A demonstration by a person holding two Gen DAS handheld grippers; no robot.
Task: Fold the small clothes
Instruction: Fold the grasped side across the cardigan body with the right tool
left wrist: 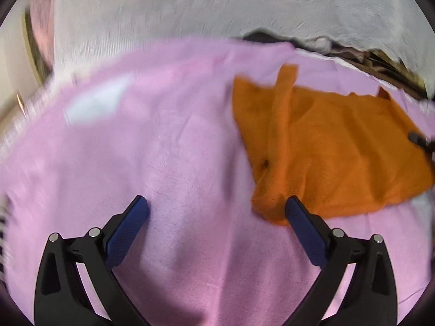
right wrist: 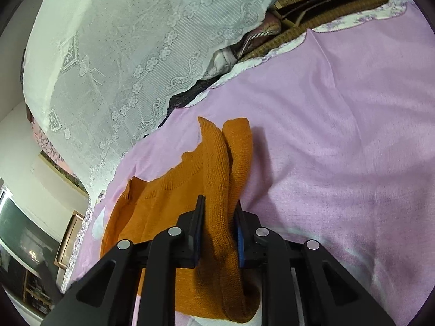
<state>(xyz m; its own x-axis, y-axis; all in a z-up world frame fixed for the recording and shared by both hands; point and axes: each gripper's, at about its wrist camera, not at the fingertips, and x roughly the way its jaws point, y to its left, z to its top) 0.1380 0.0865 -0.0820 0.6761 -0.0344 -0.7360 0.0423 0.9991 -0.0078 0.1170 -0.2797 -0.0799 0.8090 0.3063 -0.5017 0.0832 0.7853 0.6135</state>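
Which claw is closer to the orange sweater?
Right. The right claw is closed on a bunched fold of the orange sweater. The left claw is open over the pink sheet, with only one finger by the sweater's edge.

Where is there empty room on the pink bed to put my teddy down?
Bare pink bedsheet lies wide open left of the orange knitted garment, up to the white lace curtain. More bare sheet stretches on the garment's other side. It is crowded where the right gripper pinches the knit, and along the cluttered edge beneath the curtain.
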